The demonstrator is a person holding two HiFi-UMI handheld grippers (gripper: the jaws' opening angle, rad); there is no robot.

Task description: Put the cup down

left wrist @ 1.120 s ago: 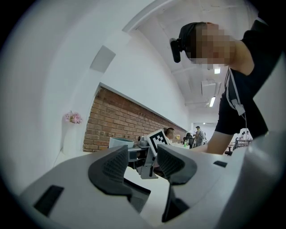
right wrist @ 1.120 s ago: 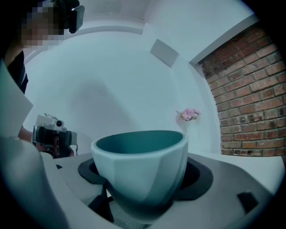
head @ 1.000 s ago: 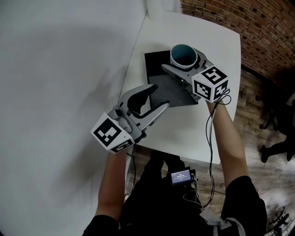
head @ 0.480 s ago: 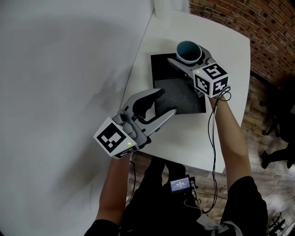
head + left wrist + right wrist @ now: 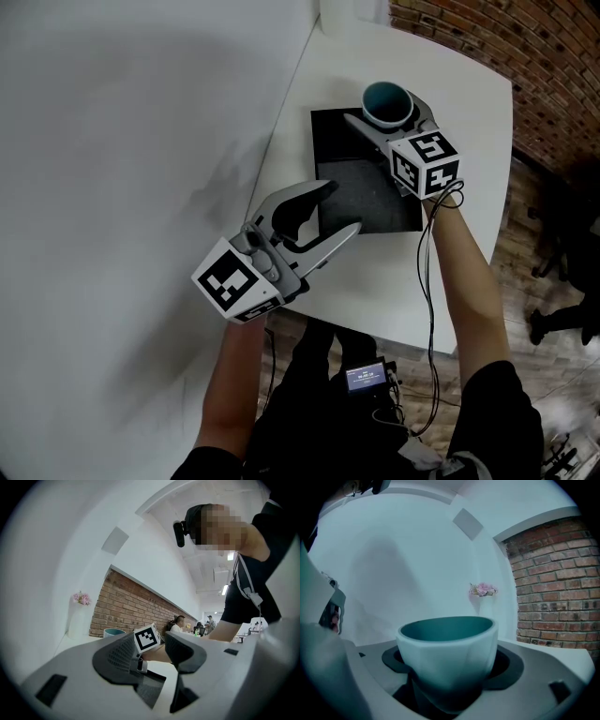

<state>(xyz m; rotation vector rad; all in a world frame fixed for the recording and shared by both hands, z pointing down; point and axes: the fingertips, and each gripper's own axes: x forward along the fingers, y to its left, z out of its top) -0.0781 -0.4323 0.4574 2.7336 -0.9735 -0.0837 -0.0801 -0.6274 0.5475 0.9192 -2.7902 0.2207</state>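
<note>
A pale teal cup (image 5: 387, 103) with a darker teal inside sits between the jaws of my right gripper (image 5: 386, 112), which is shut on its sides. It hangs upright over the far right corner of a black mat (image 5: 361, 192) on the white table (image 5: 469, 141). In the right gripper view the cup (image 5: 447, 653) fills the middle, the right gripper (image 5: 447, 670) has a dark pad on each side of it, and its base is hidden. I cannot tell whether it touches the mat. My left gripper (image 5: 323, 211) stands open and empty at the mat's near left corner; its jaws frame the left gripper (image 5: 152, 653) view.
A white vase with pink flowers (image 5: 483, 590) stands at the table's far end. A white wall (image 5: 141, 141) runs along the left and a brick wall (image 5: 525, 56) on the right. The table's near edge (image 5: 375, 323) is close to the person's body.
The right gripper has sunk a little toward the mat with the cup and tipped slightly downward. The left gripper has kept its place.
</note>
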